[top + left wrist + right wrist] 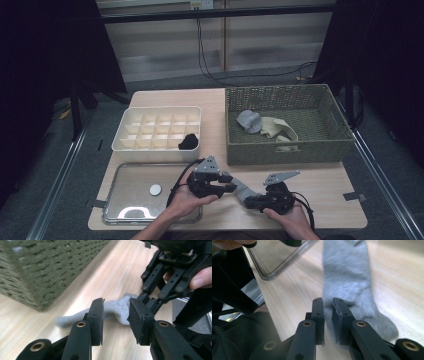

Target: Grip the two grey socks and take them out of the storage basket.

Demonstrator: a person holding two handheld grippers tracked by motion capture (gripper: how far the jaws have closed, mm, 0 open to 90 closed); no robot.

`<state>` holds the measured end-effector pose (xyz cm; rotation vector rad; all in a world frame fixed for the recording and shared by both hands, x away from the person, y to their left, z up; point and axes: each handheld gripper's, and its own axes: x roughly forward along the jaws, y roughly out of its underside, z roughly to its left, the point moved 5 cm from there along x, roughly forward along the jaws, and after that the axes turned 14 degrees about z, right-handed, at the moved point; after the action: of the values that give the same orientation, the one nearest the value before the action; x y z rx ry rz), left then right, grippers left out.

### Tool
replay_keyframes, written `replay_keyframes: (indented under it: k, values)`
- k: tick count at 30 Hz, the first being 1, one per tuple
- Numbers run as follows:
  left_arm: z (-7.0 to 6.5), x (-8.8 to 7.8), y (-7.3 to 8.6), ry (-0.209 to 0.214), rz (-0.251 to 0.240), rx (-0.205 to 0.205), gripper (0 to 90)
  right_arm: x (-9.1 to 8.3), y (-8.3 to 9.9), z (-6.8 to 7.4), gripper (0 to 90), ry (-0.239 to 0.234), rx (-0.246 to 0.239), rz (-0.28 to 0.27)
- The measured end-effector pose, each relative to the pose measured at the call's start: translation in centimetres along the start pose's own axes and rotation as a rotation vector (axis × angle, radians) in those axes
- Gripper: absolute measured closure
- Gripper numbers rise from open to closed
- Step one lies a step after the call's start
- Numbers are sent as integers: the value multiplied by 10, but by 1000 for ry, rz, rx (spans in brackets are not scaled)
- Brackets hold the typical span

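Observation:
A grey sock lies flat on the wooden table near its front edge, between my two grippers. My left gripper is at the sock's left end. In the left gripper view its jaws stand apart, and the sock rests on the table just beyond the pads without touching them. My right gripper is at the sock's near end. In the right gripper view its jaws are only slightly parted, with the edge of the sock in the narrow gap.
A woven basket at the back right holds a grey sock and a beige one. A white divided box at the back left has a black sock in one cell. A metal tray with a white disc sits front left.

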<state>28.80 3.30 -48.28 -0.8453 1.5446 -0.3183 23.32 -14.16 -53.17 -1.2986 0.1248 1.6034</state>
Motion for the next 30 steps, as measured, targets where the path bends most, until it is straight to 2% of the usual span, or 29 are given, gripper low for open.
replay_keyframes:
  k: [2,6,9,13,14,15,16,17,19,21,22,24,28,30]
  values:
    - [2,-3,-2,4,-19,-9,652,-3,-1,-1,797,2,4,-15]
    - [11,2,3,-14,10,-24,668,-9,-2,-4,795,16,10,-41]
    - [18,9,14,-14,68,-49,690,-11,-2,-6,796,24,22,-49]
    - [20,19,30,-18,153,-43,707,-14,-3,-7,792,26,23,-71]
    - [20,20,33,-24,179,-38,708,-15,-4,-8,792,29,26,-73]
    - [19,22,34,-18,171,-35,713,-16,-4,-9,792,34,32,-76]
    - [18,21,37,-18,208,-26,726,-17,-5,-11,795,35,34,-83]
    - [16,23,38,-9,197,-25,735,-18,-5,-12,810,38,38,-87]
    - [12,23,40,1,243,9,755,-20,-7,-15,847,52,48,-91]
    - [7,24,40,19,235,7,765,-21,-9,-18,857,65,54,-95]
    - [7,23,41,17,243,21,767,-21,-10,-19,858,77,53,-91]
    - [4,21,42,21,254,21,766,-22,-13,-23,850,86,54,-96]
    - [6,14,44,28,218,14,759,-24,-17,-30,788,109,67,-112]
    - [9,10,42,22,184,-15,759,-24,-19,-34,769,118,73,-117]
